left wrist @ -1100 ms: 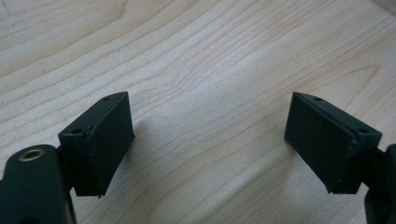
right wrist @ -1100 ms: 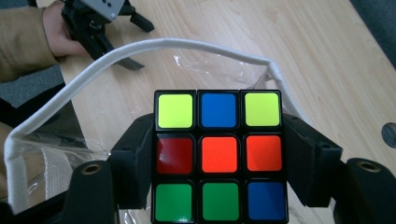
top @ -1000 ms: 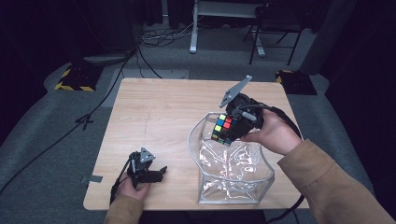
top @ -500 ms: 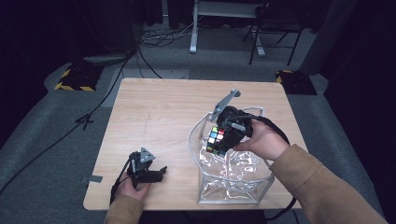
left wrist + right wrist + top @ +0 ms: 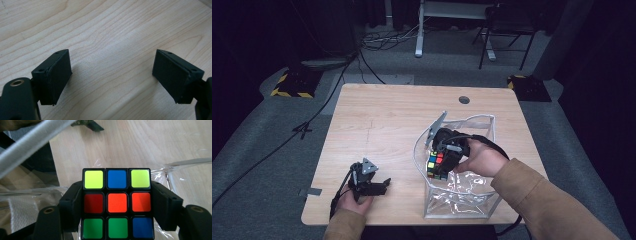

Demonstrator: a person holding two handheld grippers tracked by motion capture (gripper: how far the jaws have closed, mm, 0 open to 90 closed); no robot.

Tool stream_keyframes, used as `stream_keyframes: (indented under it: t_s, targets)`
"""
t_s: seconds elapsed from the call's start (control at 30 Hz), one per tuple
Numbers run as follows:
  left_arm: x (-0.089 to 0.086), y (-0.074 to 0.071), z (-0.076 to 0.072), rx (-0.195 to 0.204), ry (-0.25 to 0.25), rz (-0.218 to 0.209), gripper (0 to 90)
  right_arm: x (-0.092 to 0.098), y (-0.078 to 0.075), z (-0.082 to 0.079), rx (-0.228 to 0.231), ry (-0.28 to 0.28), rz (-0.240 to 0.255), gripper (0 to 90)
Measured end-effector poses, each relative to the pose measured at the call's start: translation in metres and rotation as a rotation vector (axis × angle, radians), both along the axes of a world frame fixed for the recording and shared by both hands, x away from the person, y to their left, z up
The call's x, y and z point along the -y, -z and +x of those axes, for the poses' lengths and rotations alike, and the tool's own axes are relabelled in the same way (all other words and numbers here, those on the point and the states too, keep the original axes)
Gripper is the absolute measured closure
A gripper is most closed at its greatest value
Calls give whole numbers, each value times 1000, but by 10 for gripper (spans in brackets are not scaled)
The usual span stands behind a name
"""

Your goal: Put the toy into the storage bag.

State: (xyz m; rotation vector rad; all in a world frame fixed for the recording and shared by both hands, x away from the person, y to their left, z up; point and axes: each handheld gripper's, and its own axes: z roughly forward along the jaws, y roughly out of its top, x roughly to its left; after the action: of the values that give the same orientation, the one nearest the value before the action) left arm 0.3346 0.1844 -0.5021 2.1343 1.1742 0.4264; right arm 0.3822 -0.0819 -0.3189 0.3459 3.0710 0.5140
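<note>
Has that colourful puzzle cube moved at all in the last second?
Yes. The cube, clamped in the right hand-held gripper, has gone down past the clear bag's rim into the bag; a second ago it sat above that rim.

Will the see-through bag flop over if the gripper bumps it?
Probably a little. The clear bag has thin, crinkled plastic walls, so it looks soft and likely dents when pushed. Its rim curves unevenly, which suggests it bends easily. It seems light and might slide on the smooth wooden table while the right gripper lowers the puzzle cube.
</note>
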Motion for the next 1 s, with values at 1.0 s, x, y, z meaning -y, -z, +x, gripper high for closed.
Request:
stream_keyframes:
  t_s: [1.0]
  targets:
    - [0, 0, 0, 0, 0, 0, 160, -11, 52, -12, -129, -66, -130, 339]
